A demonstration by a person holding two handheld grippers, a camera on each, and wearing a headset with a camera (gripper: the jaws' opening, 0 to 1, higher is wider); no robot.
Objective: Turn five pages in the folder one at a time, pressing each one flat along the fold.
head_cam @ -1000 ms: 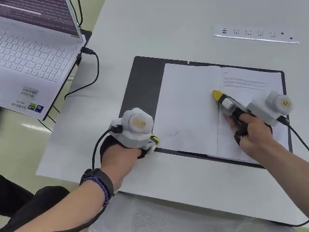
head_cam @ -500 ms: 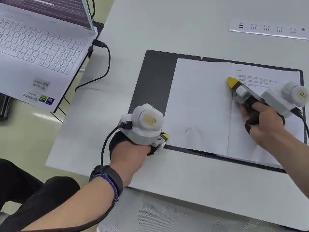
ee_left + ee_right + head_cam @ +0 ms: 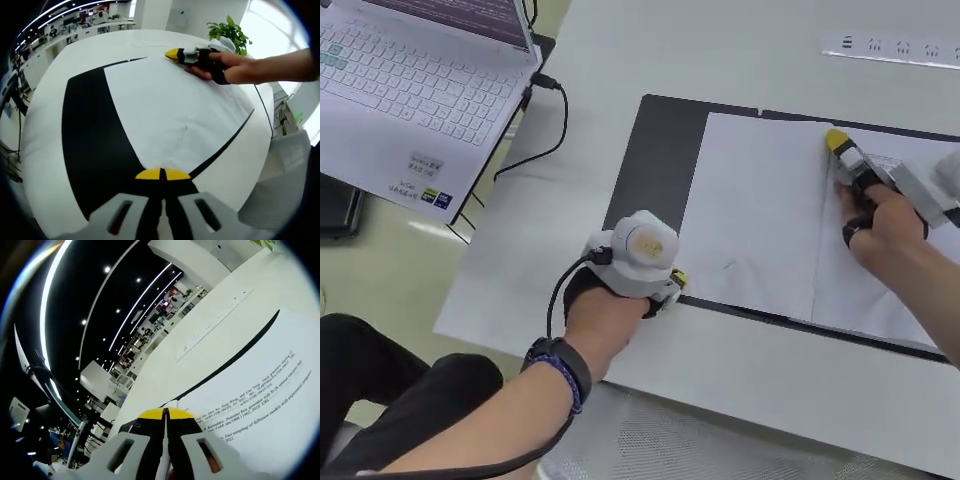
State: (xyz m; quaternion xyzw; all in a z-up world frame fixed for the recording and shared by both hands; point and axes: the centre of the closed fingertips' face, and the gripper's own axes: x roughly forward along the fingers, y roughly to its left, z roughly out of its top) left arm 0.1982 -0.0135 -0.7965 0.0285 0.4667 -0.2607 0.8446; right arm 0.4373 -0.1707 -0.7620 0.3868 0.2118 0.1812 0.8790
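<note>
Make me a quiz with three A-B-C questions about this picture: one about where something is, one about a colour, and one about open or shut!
1. Where is the right gripper tip?
A. At the top of the folder's fold.
B. On the folder's black left side.
C. Off the folder.

2. What colour are both grippers' tips?
A. Red.
B. Green.
C. Yellow.

3. How are the left gripper's jaws?
A. Wide open.
B. Shut.
C. Gripping a page.

Answers:
1 A, the tip rests by the crease near the top edge.
2 C, yellow tips show in both gripper views.
3 B, the tips meet with no gap.
</note>
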